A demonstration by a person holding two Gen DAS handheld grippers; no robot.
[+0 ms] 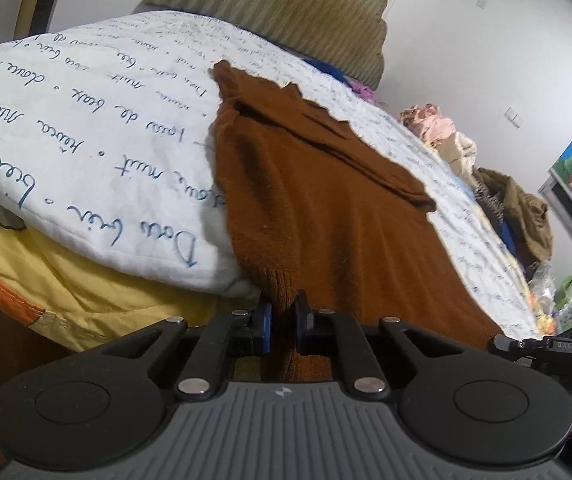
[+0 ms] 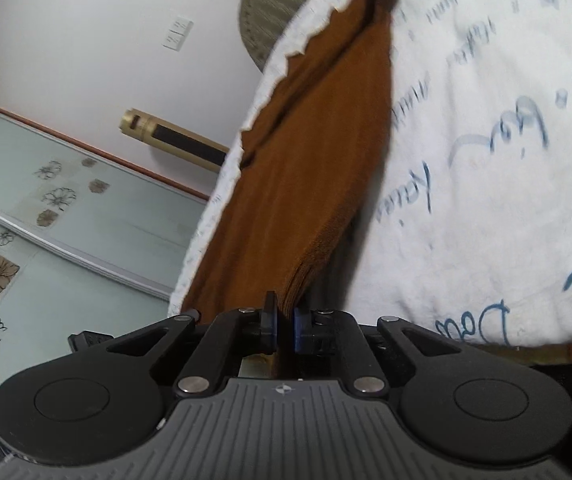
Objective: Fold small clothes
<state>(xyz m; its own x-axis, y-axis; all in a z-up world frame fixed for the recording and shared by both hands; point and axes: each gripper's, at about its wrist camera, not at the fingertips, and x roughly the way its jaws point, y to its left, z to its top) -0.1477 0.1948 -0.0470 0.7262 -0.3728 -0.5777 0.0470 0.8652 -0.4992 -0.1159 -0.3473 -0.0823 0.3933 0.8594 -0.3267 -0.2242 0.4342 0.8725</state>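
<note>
A brown knit garment [image 1: 326, 200] lies stretched along a white quilt with blue handwriting print [image 1: 86, 128], its sleeve folded across the body. My left gripper [image 1: 283, 324] is shut on the garment's ribbed hem at its near left corner. In the right wrist view the same brown garment [image 2: 306, 160] runs away from me over the quilt [image 2: 486, 160]. My right gripper [image 2: 284, 328] is shut on the hem's other near corner. The right gripper also shows at the right edge of the left wrist view [image 1: 550, 346].
A padded olive headboard [image 1: 286, 8] stands at the far end of the bed. A pile of other clothes [image 1: 498, 196] lies along the right side. A yellow sheet [image 1: 86, 296] hangs below the quilt. A glass wardrobe door with flower prints [image 2: 46, 232] stands at the left.
</note>
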